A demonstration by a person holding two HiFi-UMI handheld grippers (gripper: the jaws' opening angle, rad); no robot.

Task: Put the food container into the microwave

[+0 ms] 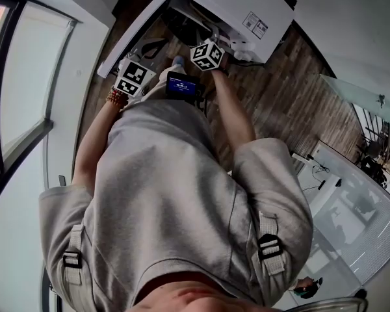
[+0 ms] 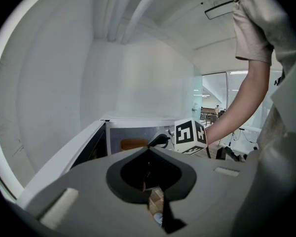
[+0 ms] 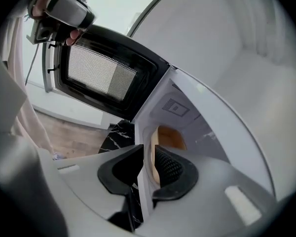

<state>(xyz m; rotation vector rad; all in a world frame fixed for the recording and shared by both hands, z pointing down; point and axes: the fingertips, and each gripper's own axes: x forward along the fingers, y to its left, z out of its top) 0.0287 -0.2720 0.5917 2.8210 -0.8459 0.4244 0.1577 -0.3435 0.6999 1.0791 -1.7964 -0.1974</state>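
Microwave (image 1: 247,5), just the one, white, with its single door (image 3: 103,73) swung wide open and the mesh window facing out. Two hand-held grippers in play, each with one marker cube. The left hand-held gripper (image 2: 149,179) is up by the door's outer edge, well clear of the cavity. Its jaws are together with nothing between them, only a sliver of wood floor showing past them. The right hand-held gripper (image 3: 147,169) is at the hinge-side front edge of the microwave, jaws a little apart. That white edge lines up right in the gap, and I can't tell if they touch it. One small lit screen (image 1: 182,85) sits between the arms. One tan-orange shape (image 3: 170,137) is inside the cavity toward the back. Can't say for sure that's the food container.
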